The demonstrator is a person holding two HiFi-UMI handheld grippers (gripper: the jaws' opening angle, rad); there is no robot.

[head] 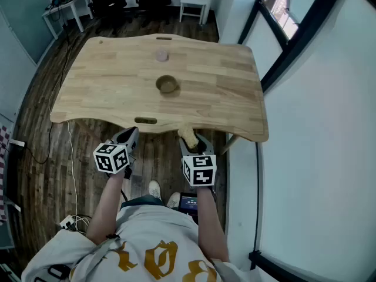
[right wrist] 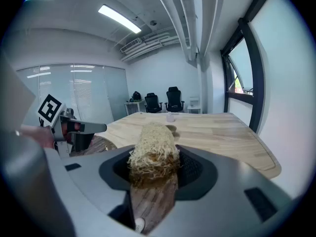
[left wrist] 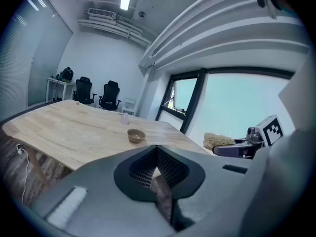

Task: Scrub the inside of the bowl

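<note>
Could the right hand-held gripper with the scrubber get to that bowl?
Probably yes: only bare table lies between the right hand-held gripper, holding the scrubber, and the bowl, which sits mid-table.

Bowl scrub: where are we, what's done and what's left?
Done: the right gripper is shut on the fibrous scrubber. In hand: both grippers hover short of the near edge of the table, the left gripper shut and empty. Left: reaching the bowl, which stands untouched mid-table, and all the scrubbing.
</note>
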